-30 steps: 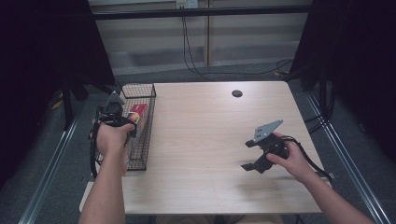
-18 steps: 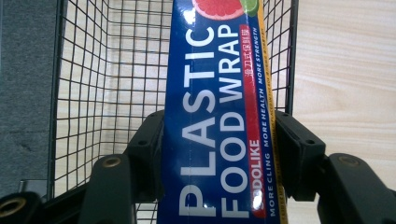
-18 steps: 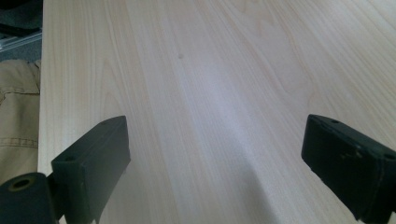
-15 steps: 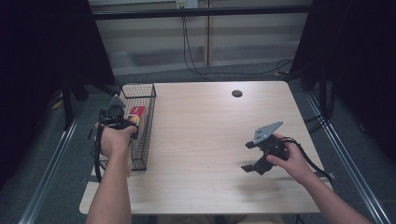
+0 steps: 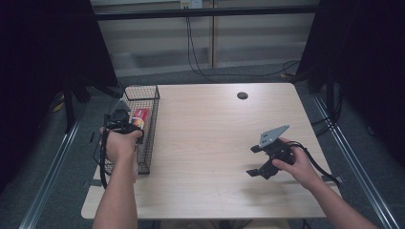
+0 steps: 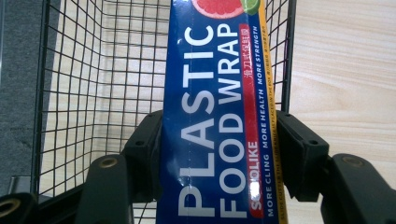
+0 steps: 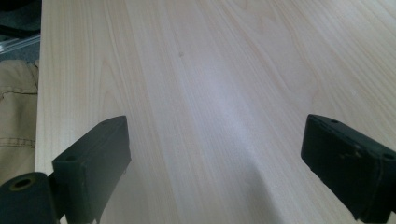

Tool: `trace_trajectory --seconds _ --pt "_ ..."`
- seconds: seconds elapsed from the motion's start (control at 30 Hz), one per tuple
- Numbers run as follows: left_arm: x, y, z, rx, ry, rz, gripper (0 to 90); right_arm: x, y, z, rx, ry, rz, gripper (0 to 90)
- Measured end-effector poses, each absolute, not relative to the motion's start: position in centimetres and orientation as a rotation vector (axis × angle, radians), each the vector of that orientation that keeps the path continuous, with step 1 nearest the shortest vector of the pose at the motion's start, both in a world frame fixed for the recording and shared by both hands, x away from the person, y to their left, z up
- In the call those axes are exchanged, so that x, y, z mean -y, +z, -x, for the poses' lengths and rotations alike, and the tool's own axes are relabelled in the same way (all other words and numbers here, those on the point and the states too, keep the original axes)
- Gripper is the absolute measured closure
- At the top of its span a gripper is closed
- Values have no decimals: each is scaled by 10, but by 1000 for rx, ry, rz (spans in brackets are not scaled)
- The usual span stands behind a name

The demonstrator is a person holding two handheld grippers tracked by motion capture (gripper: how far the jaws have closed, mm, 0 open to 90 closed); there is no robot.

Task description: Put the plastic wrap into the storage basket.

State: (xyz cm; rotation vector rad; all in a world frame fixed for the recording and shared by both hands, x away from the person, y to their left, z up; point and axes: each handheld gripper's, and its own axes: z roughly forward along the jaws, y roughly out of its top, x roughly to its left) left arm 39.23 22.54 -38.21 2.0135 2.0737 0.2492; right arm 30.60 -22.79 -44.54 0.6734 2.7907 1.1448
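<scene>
We see the surface [image 5: 210,143] evenly lit from above in the high view, while the room around it falls into near black on both sides, and the whole frame is soft and slightly grainy. In the left gripper view the plastic wrap box [image 6: 219,116] is sharp and bright, with small white glints on its glossy print (low down, near the big letters). In the right gripper view we find a pale sheen running down the wood grain, and the near black tongs [image 7: 229,172] are a little soft, casting faint shadows beneath them.
</scene>
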Motion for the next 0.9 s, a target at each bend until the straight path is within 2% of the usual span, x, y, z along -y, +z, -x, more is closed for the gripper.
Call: trace_trajectory --seconds 0.13,0.4,0.9 --pt "-226 -374 -391 -2041 270 -1992 384 229 -445 -306 -2784 1148 -668 78" --pt "-226 -345 -387 -1916 310 -1962 270 230 -446 -306 -2765 1161 -685 79" --pt "-206 -331 -375 -1669 298 -2004 173 231 -445 -306 -2752 1155 -701 79"
